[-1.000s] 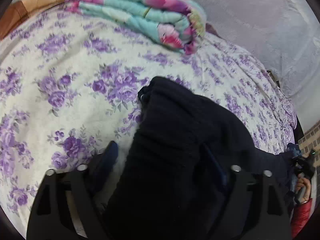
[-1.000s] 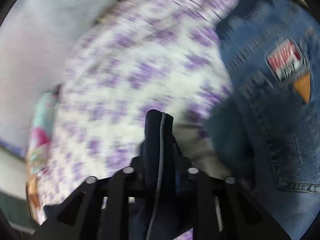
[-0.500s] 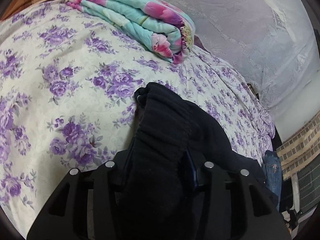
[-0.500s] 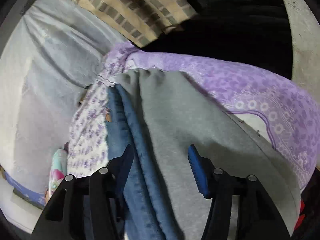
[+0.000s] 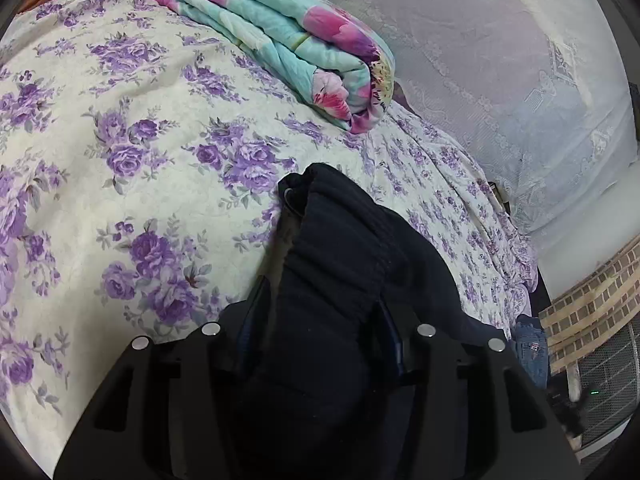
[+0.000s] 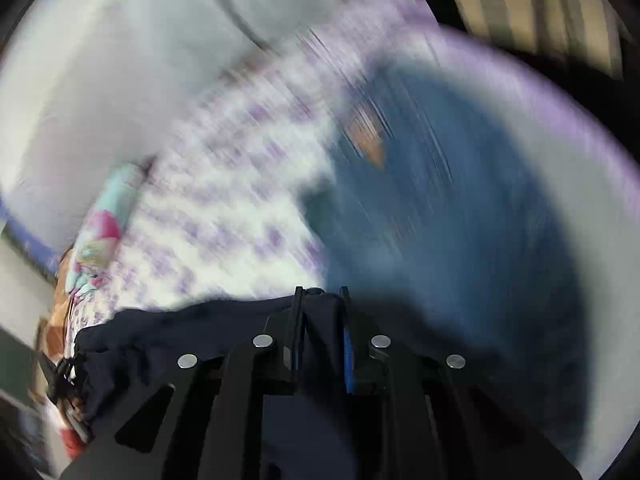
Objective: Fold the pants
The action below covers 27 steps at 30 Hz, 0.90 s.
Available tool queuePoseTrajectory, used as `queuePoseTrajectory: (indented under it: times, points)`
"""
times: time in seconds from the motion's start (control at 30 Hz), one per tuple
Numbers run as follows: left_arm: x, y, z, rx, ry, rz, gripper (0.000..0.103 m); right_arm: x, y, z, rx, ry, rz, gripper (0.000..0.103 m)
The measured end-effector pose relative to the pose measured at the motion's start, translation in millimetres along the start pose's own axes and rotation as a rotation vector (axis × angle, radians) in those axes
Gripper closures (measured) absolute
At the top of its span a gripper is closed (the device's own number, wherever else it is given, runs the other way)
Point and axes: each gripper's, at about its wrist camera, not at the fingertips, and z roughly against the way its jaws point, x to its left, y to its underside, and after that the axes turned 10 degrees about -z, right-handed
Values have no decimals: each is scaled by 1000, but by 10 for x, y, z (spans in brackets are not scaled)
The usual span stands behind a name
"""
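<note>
The bed [image 5: 132, 168], covered in a white sheet with purple roses, fills most of the left wrist view and serves as the base for everything else. A pale lace curtain [image 5: 500, 60] hangs beyond the bed's far edge. On the bed, toward its far end, lies a folded quilt [image 5: 288, 40] in turquoise and pink, well apart from the pants. The pants [image 5: 344, 264], dark navy with a ribbed elastic waistband, lie on the bed nearer than the quilt, bunched into a ridge that rises off the sheet into the left gripper [image 5: 320, 320]. Its fingers are clenched on the waistband fabric, which fills the whole gap between them. At the bed's right end, small and distant, a bit of jeans [image 5: 530, 344] shows.

The right wrist view is heavily blurred, yet the same bed [image 6: 224, 200], quilt [image 6: 108, 220] and jeans [image 6: 460, 220] can be made out; the jeans lie on the bed beyond the gripper. The right gripper [image 6: 320, 300] is clamped on a fold of the pants [image 6: 180, 332], which stretch away to its left along the bed's near side.
</note>
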Motion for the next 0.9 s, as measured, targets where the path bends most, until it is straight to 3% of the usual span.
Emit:
queuePoseTrajectory:
  times: [0.07, 0.13, 0.2, 0.27, 0.33, 0.43, 0.57, 0.63, 0.83, 0.9]
  points:
    - [2, 1, 29, -12, 6, 1, 54, 347, -19, 623, -156, -166, 144, 88]
    - [4, 12, 61, -22, 8, 2, 54, 479, 203, 1142, -249, -291, 326, 87]
    - [4, 14, 69, -22, 5, 3, 54, 412, 686, 1524, -225, -356, 512, 82]
    - [3, 9, 60, -16, 6, 5, 53, 108, 1119, 1610, -129, -330, 555, 77]
    - [0, 4, 48, -10, 3, 6, 52, -289, 1306, 1606, -79, -206, 421, 76]
    - [-11, 6, 49, -9, -3, 3, 52, -625, 1261, 1603, -91, -170, 214, 73]
    - [3, 6, 53, -11, 8, 18, 51, -598, 1074, 1332, -75, -103, 96, 72]
    - [21, 10, 55, -11, 18, 31, 51, -579, 957, 1050, -27, -125, 10, 72]
    - [31, 15, 49, -13, 25, 37, 50, -602, 1161, 531, 96, -86, -52, 72]
    - [27, 19, 48, -10, 25, 34, 48, -589, 1240, 405, 118, -84, -53, 68]
